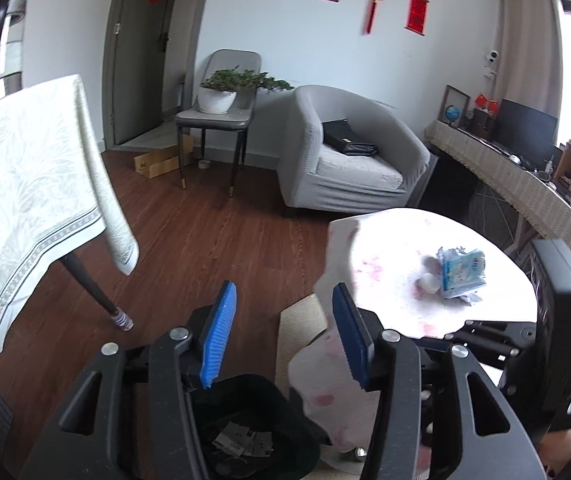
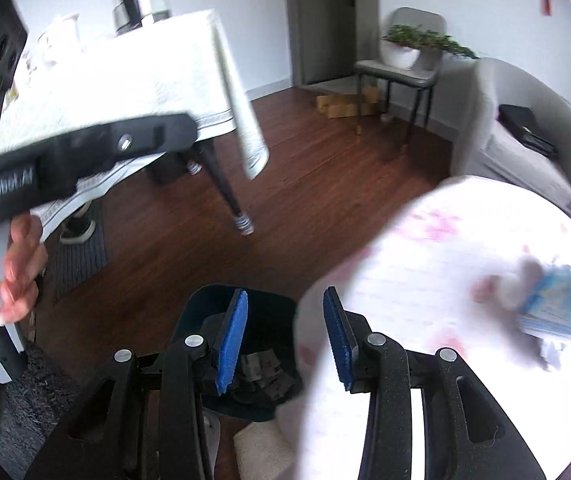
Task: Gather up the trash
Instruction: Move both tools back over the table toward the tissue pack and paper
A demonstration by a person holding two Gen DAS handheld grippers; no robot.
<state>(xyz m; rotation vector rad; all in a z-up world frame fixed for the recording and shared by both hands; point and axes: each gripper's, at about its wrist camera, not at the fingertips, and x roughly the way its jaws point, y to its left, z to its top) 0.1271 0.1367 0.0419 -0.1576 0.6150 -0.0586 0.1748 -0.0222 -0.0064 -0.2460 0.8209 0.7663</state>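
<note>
While both grippers hang above the black bin, the left gripper and right gripper gape half open, empty. Right of the fingers, blue wrapper trash sits inside the round table's edge; open floor lies ahead. Its print is unreadable.

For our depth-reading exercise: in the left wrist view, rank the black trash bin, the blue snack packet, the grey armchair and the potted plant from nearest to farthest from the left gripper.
1. Black trash bin, directly below the left gripper.
2. Blue snack packet, right, on the round table.
3. Grey armchair, centre, across the floor.
4. Potted plant, on the chair by the far wall.
</note>
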